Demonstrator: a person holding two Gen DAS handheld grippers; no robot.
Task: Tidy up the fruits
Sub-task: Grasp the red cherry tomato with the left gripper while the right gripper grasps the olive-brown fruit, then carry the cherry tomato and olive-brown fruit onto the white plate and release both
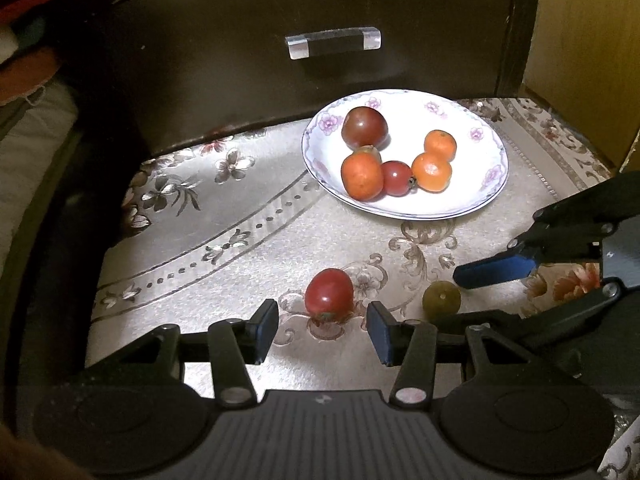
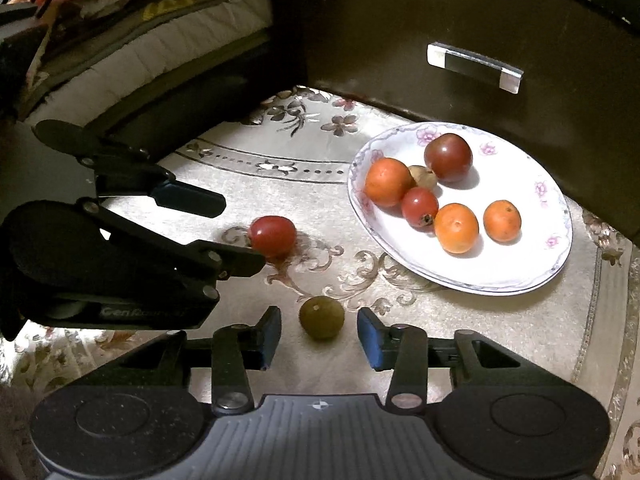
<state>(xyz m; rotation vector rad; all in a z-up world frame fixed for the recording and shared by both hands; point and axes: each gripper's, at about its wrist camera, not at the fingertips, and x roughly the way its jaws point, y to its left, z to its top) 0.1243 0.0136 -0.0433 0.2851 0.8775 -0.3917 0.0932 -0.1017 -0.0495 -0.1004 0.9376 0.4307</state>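
Nearest the left wrist camera, the left gripper [image 1: 322, 330] stands with its blue-padded jaws apart, a small red oval tomato [image 1: 329, 295] lying on the cloth between them, with a gap on either side. Likewise the right gripper [image 2: 319, 334] is parted around a small round olive-green fruit [image 2: 322, 317], its pads clear of the skin. Both fruits rest on a cream floral-patterned tablecloth [image 1: 224, 240]. Farther back sits a white shallow plate with a purple flower rim [image 1: 480, 204], holding three orange fruits, a dark red tomato and a small red one. Behind it stands a dark wooden drawer front with a clear bar handle [image 1: 333, 42]. Only the right wrist view shows a small brown fruit [image 2: 424, 176] in full on the plate, and folded bedding [image 2: 132, 40] at far left.
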